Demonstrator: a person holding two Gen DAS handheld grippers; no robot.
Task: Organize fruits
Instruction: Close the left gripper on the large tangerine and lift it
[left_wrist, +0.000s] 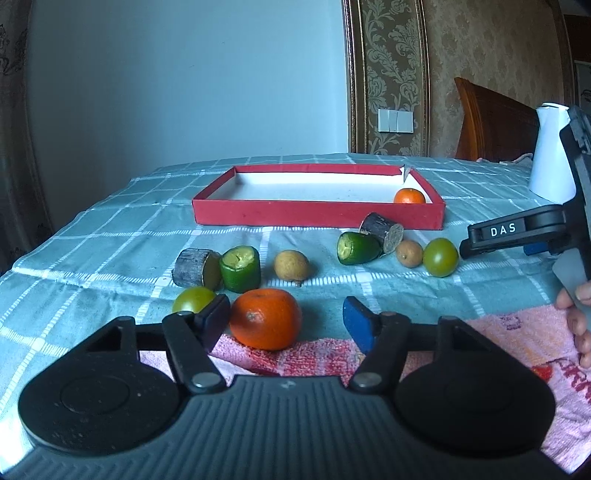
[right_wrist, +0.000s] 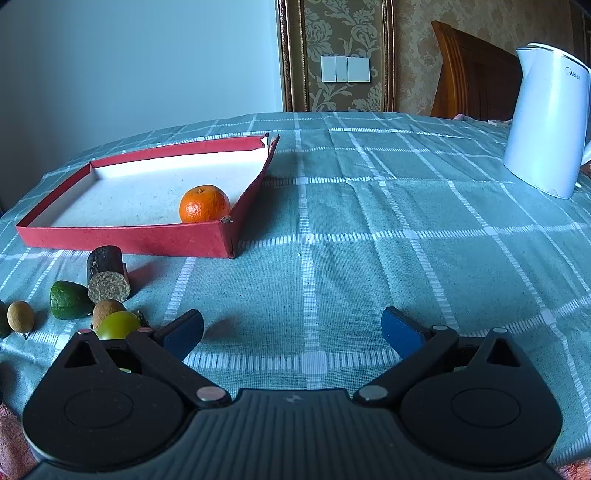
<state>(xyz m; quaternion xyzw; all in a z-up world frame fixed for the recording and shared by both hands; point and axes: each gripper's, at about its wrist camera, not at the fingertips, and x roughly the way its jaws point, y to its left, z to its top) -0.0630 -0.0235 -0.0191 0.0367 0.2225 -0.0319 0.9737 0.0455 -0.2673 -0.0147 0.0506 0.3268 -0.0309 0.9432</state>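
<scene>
Here, mandarin (left_wrist: 265, 318) stem-end facing camera, between spread left hand-held gripper (left_wrist: 286, 319) pads.

Pale blue wall (left_wrist: 184, 74) (evenly lit), damask wallpaper (right_wrist: 351, 37), wooden headboard (right_wrist: 469, 74).

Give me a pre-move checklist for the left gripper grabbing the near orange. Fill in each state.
1. Left gripper open: ok, jaws stand wide.
2. Near orange between the fingers: ok, though it sits close to the left finger, off centre.
3. Neighbours free of the closing path: not ok, a green tomato lies right behind the left finger.
4. Tray has room: ok, only one orange lies in it, in a corner.
5. Right gripper out of the way: ok, open and empty over bare cloth.
6. Orange resting steady: cannot tell; it straddles the pink towel's edge.
</scene>
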